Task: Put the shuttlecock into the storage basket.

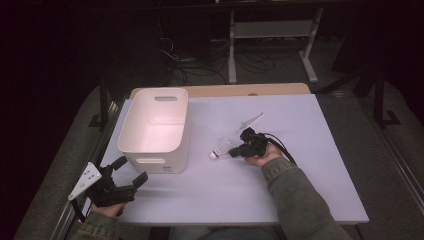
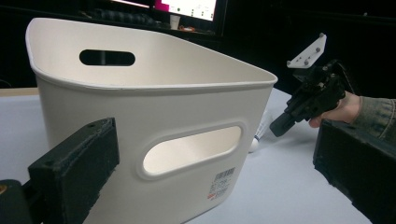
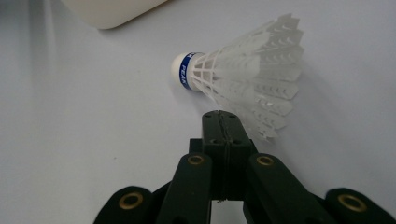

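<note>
Closed hand-held gripper (image 3: 223,122) (right) – touching shuttlecock (image 3: 243,79)

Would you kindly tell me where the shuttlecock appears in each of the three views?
High view: the shuttlecock lies on the table right of centre, at the right tool.
Left gripper view: a sliver of it peeks out past the white bin's right corner.
Right gripper view: upper centre, just beyond the closed jaws.
Shared landmark: the white bin.

White feathered shuttlecock (image 3: 243,84) with blue-banded cork lies on its side. Skirt edge sits at the closed fingertips (image 3: 223,122), cork pointing away.
</note>
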A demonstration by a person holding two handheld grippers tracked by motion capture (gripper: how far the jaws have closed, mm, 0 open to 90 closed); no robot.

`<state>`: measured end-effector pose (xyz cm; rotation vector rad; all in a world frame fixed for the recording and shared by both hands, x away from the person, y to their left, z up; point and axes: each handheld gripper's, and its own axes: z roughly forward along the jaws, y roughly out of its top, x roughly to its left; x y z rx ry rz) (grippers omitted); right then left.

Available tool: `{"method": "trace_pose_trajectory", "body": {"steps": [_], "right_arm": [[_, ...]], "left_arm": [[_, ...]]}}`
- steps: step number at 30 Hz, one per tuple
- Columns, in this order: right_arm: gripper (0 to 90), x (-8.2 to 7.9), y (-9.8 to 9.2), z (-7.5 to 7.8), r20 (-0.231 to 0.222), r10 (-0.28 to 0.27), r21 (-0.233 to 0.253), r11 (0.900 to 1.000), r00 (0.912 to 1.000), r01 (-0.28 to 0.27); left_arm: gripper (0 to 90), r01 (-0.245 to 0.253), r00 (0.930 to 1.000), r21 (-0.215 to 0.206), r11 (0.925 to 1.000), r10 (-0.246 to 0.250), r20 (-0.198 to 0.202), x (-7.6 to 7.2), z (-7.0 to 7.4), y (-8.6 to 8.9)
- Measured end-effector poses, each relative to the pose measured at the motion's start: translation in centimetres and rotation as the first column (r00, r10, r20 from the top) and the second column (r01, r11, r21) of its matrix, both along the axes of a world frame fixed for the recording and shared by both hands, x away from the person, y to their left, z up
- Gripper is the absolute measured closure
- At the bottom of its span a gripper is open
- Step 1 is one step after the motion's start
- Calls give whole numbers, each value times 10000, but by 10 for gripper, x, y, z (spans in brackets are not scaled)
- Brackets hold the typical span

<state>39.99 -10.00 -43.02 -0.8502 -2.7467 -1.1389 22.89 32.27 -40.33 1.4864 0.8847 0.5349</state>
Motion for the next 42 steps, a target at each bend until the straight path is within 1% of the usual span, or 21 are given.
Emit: {"method": "trace_pose_trajectory", "body": {"steps": [4, 7, 8, 12, 13, 14, 19, 22, 23, 27, 29, 32, 33, 34, 35, 38, 40, 41, 42], "right_arm": [[887, 8, 1, -1, 114, -156, 4, 9999, 9998, 156], [887, 12, 2, 0, 115, -177, 32, 9998, 9998, 177], [887, 15, 4, 0, 143, -198, -76, 9998, 9997, 199], [887, 19, 8, -1, 21, -221, -77, 9997, 9998, 221], [887, 19, 8, -1, 21, -221, -77, 9997, 9998, 221], [887, 23, 10, -1, 143, -269, -121, 9996, 9995, 271], [888, 26, 13, -1, 111, -385, -107, 9992, 9992, 386], [888, 31, 19, -2, 62, -491, -54, 9988, 9988, 492], [888, 33, 19, -2, 124, -497, -133, 9987, 9987, 499], [888, 37, 27, -2, 134, -508, -20, 9987, 9986, 508], [888, 38, 29, -1, 145, -559, -91, 9984, 9983, 560], [888, 43, 34, -1, 140, -679, -66, 9977, 9976, 680], [888, 44, 35, -1, 77, -752, -48, 9972, 9971, 752], [888, 46, 37, -1, 130, -774, -30, 9970, 9969, 774], [888, 47, 39, 0, 55, -848, 15, 9964, 9964, 848], [888, 51, 43, 0, 13, -849, 60, 9964, 9964, 849], [888, 54, 46, 0, 49, -835, 73, 9965, 9965, 835], [888, 55, 48, 0, 154, -869, 41, 9962, 9961, 869], [888, 56, 49, 0, 103, -943, 72, 9955, 9955, 942]], "left_arm": [[0, -2, 10000, -14, 10000, 2, 5, 0, 0, 0], [0, -2, 10000, -22, 10000, 2, 21, 0, 0, 0], [0, 2, 10000, -18, 10000, -2, 11, 0, 0, 0], [0, 3, 10000, -9, 10000, -3, 25, 0, 0, 0], [0, 3, 10000, -9, 10000, -3, 25, 0, 0, 0], [0, 14, 10000, 0, 10000, -14, 33, 0, 0, 0], [0, 24, 10000, 2, 10000, -24, 35, 0, 0, 1], [0, 20, 10000, -19, 10000, -20, 25, 0, 0, 0], [0, 20, 10000, -11, 10000, -20, 29, 0, 0, 0], [0, 11, 10000, -23, 10000, -11, 19, 0, 0, 1], [0, 19, 10000, 11, 10000, -19, 17, 0, 0, 1], [0, 22, 10000, -8, 10000, -22, 23, 0, 0, 1], [0, 27, 10000, 1, 10000, -27, 27, 0, 0, 1], [0, 29, 10000, 2, 10000, -29, 26, 0, 0, 1], [0, 30, 10000, 4, 10000, -30, 23, 0, 0, 1], [0, 24, 10000, -7, 10000, -24, 29, 0, 0, 1], [0, 17, 10000, -49, 10000, -16, 30, 1, 0, 1], [0, 14, 10000, -39, 10000, -14, 17, 0, 0, 1], [0, 17, 10000, -35, 10000, -17, 18, 0, 0, 1]]}}
